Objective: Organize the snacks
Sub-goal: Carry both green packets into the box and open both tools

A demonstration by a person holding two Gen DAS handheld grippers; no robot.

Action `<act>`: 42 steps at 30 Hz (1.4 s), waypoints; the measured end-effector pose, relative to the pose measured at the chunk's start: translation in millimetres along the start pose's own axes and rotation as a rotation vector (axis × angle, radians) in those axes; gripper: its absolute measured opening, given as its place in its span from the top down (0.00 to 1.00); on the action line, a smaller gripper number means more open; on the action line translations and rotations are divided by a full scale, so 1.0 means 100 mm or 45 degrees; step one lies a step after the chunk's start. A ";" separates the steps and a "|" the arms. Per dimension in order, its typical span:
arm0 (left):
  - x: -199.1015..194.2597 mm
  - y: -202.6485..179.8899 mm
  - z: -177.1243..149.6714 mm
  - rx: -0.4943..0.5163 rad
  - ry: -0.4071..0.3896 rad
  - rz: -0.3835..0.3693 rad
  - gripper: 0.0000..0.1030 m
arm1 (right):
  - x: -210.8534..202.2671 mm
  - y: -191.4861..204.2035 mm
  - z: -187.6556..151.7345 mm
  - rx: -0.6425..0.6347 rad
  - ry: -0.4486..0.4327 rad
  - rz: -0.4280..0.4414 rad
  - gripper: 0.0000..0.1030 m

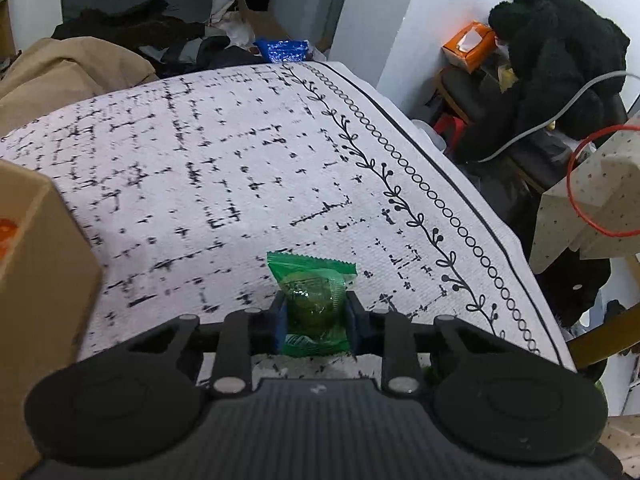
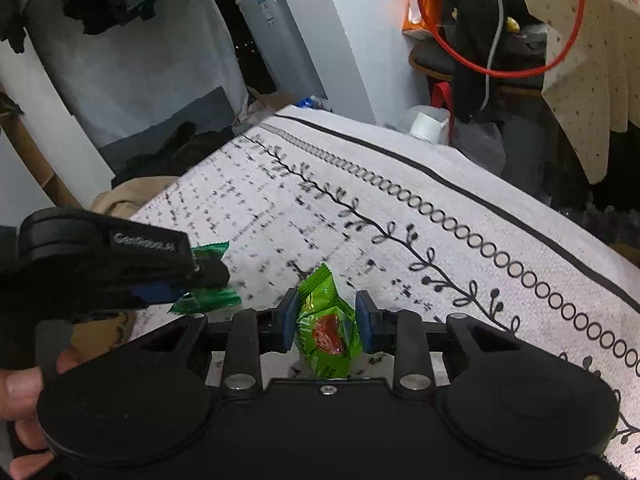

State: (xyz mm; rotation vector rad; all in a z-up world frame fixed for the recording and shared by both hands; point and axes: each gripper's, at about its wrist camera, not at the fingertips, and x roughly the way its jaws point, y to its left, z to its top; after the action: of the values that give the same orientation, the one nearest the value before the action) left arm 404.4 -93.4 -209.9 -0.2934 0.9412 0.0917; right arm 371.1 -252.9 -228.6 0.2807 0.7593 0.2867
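Pick-up step: left hand-held gripper (image 1: 315, 316) pinches a green snack (image 1: 314, 304), right hand-held gripper (image 2: 327, 326) a lime snack (image 2: 329, 330); next, lift both toward the box (image 1: 36, 280) at 9 o'clock.

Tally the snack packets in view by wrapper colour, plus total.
Dark green packet, in the left claw: 1
Light green packet with red print, in the right claw: 1
Blue packet, beyond the far edge of the cloth: 1
Total: 3

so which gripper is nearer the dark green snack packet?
Left. The left gripper has its fingers closed on the dark green packet; the right gripper is beside it, holding the light green packet.
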 end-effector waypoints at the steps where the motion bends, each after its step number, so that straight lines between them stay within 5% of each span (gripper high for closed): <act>1: -0.06 0.02 0.00 -0.004 -0.004 -0.002 0.73 | -0.02 0.02 0.01 0.000 -0.007 0.005 0.71; 24: -1.47 0.70 0.16 -0.155 -0.171 0.071 0.73 | -0.60 0.79 0.26 -0.079 -0.177 0.169 0.71; 42: -2.23 1.73 0.10 -0.398 -0.204 0.216 0.73 | -0.81 1.87 -0.03 -0.321 -0.159 0.395 0.71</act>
State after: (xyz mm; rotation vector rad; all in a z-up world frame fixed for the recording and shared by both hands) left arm 245.8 86.2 -59.7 -0.4875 0.7895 0.4150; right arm 284.2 -108.2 -113.9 0.1745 0.5476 0.6470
